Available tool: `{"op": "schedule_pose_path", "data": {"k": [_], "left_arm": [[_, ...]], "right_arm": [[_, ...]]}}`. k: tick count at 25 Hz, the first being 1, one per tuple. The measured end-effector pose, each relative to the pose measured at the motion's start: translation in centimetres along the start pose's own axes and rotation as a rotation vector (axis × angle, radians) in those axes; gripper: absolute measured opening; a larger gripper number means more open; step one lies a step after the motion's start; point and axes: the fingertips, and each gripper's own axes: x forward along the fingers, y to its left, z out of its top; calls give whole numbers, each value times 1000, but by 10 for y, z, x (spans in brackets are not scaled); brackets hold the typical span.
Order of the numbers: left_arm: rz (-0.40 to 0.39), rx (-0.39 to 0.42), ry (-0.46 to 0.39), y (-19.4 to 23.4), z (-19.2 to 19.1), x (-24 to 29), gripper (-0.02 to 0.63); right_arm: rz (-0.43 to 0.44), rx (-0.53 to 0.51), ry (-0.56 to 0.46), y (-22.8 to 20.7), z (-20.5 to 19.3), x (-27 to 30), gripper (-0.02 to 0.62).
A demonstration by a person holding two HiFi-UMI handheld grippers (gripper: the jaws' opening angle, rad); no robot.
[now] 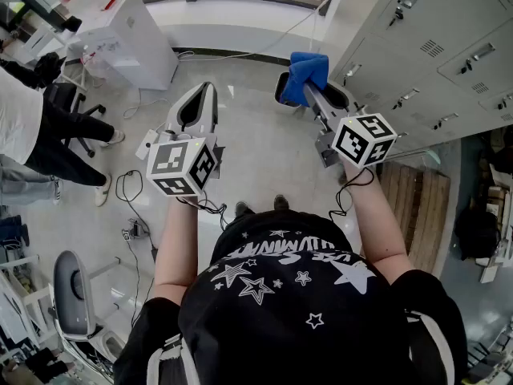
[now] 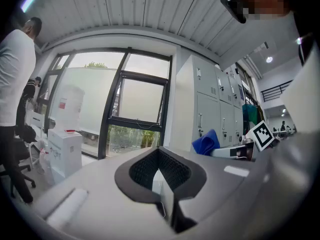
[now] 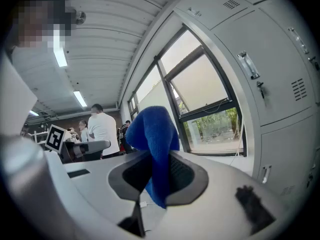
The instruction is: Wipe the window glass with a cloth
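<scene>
A blue cloth (image 1: pixel 304 74) is bunched between the jaws of my right gripper (image 1: pixel 309 87), which is shut on it and held up toward the lockers and window. In the right gripper view the cloth (image 3: pixel 155 145) hangs over the dark pads, with the black-framed window glass (image 3: pixel 210 109) beyond it. My left gripper (image 1: pixel 208 91) is raised on the left, jaws together with nothing in them. From the left gripper view the window (image 2: pixel 141 104) lies straight ahead, some way off, and the blue cloth (image 2: pixel 205 143) shows at the right.
Grey lockers (image 1: pixel 433 46) line the right side. A white cabinet (image 1: pixel 120 34) stands left of the window. A person in a white shirt (image 1: pixel 16 119) stands at the far left by office chairs (image 1: pixel 76 295). Cables (image 1: pixel 132 191) trail on the floor; a wooden pallet (image 1: pixel 417 199) lies right.
</scene>
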Motion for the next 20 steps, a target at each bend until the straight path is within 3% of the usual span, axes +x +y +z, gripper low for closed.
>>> {"op": "schedule_pose_path", "data": {"k": [13, 20], "left_arm": [[108, 5, 17, -23, -7, -2, 8], [154, 18, 25, -40, -12, -7, 8]], "right_arm": [[101, 4, 50, -20, -7, 5, 74], [187, 9, 21, -16, -1, 1, 74]]}}
